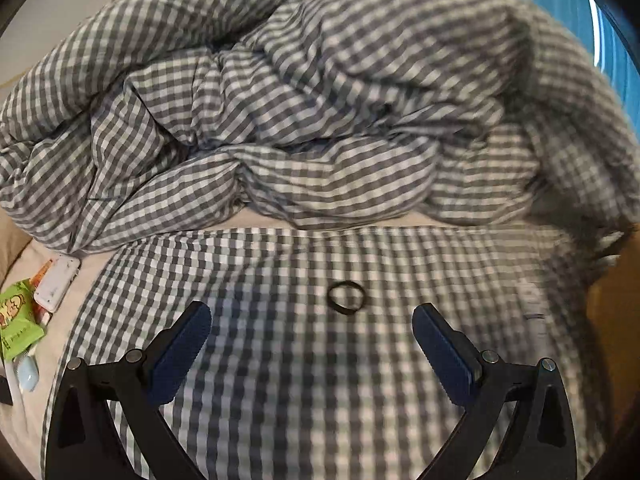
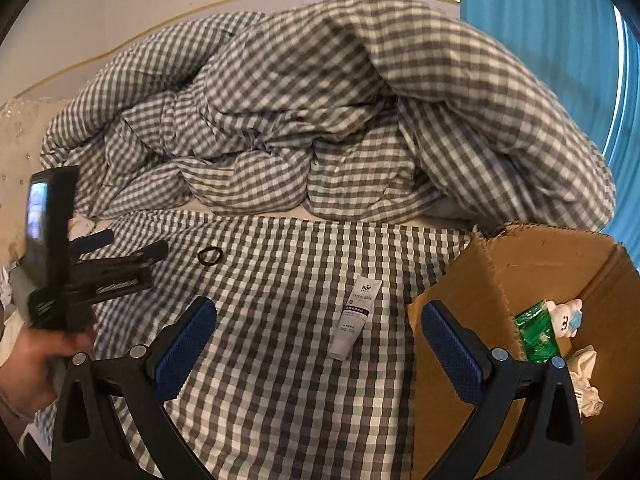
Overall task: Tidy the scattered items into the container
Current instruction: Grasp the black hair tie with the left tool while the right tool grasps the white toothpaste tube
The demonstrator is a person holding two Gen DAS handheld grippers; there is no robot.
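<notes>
A small black hair tie (image 1: 345, 298) lies flat on the checked sheet (image 1: 304, 380), just ahead of the left gripper (image 1: 312, 326) and a little toward its right finger; it is probably very light, soft and stretchy, so it may slide or flatten under a pinch, and the surest hold looks to be across one side of the loop, with one pad inside the ring and one outside; it appears as a thin dark ring, slightly oval; the left gripper's jaws stand wide apart and hold nothing; the right gripper (image 2: 316, 322) is likewise spread wide and empty, with a white tube (image 2: 356, 318) lying on the sheet just ahead between its fingers, light and somewhat squashy by the look of it, best taken across its middle; the cardboard box (image 2: 456, 292) sits to its right, already holding a green packet (image 2: 538, 336) and a small white toy (image 2: 566, 318); a rumpled checked duvet (image 2: 320, 120) is heaped well beyond both grippers.
</notes>
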